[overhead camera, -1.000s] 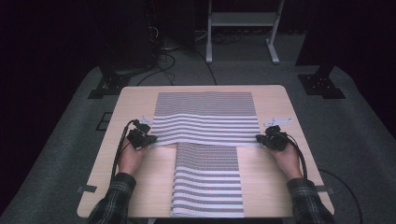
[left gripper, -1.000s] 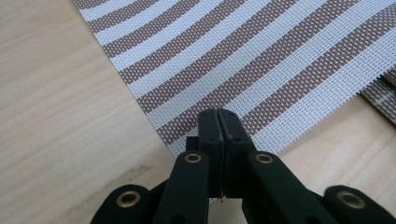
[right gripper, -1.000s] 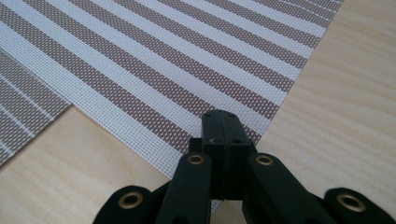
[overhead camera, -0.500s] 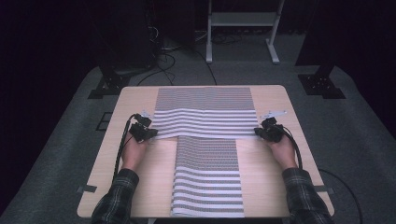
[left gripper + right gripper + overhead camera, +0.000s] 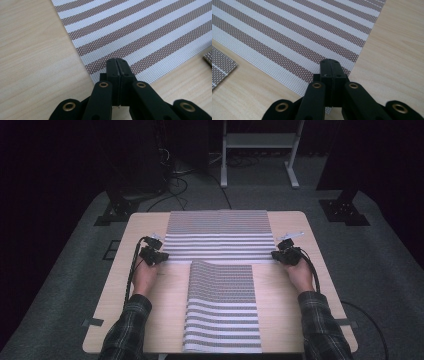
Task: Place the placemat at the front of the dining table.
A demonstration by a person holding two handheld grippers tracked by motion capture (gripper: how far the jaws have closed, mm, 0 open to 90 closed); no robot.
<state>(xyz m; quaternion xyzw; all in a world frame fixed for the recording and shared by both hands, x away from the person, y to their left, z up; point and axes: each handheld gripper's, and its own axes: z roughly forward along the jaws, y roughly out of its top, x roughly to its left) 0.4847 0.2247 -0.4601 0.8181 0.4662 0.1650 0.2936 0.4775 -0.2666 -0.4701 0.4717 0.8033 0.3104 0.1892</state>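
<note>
High view: both hands have slid away from the person, drawing the far striped mat (image 5: 220, 236) up the counter (image 5: 125, 285), apart from the near mat (image 5: 222, 307). Left tongs (image 5: 117, 65) view: jaws clamped on the far mat's near corner. Right tongs (image 5: 330, 67) view: clamped likewise; the weave shows here.

Near corners of the far striped mat (image 5: 140, 37), apparently hidden under closed jaws.

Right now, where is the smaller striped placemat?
In the high view the smaller striped placemat lies at the table's near middle, between the person's forearms, its far edge against the wide striped placemat.
</note>
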